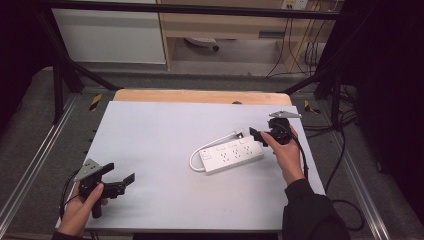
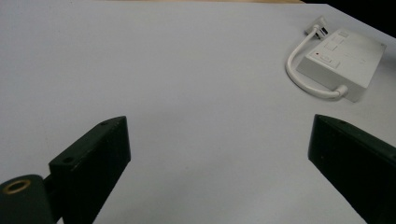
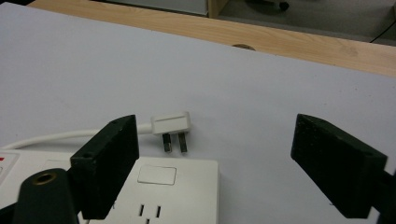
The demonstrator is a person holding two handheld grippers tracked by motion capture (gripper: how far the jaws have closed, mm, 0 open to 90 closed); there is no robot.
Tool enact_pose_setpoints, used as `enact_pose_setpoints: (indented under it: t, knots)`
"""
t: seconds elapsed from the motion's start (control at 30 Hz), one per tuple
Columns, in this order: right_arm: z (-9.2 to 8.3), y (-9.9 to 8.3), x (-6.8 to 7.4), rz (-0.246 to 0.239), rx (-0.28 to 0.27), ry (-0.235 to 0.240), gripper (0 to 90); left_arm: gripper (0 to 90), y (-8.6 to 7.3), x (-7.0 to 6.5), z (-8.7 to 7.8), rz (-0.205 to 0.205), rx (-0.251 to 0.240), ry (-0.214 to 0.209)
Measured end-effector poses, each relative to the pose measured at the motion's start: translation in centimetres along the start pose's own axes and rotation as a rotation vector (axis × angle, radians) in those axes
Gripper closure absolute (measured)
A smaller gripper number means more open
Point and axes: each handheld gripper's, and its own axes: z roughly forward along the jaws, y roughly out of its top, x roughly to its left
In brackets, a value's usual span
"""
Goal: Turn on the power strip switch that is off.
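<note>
Right gripper view: I am holding my right gripper wide, empty, centring on the plug above the power strip; left gripper is idling wide at lower left

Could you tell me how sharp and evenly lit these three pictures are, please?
High view: the white table sheet is evenly lit, the surroundings fall dark, and the power strip is slightly soft. Left gripper view: the near jaws are blurred, and the sheet dims towards the bottom. Right gripper view: the plug is fairly sharp with a faint shadow, and no glare.
</note>
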Motion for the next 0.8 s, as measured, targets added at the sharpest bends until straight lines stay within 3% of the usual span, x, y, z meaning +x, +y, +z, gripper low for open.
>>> enact_pose_setpoints:
  t: [0.3, 0.8]
  knots:
    - [0.7, -0.3, 0.2, 0.026, 0.009, 0.034, 29.1, 5.7, 0.0, 0.0, 0.0, 0.004, 0.002, 0.000]
    - [1.5, -0.6, 0.6, 0.033, 0.007, 0.047, 39.0, 5.7, 0.0, 0.0, 0.0, 0.006, 0.003, -0.001]
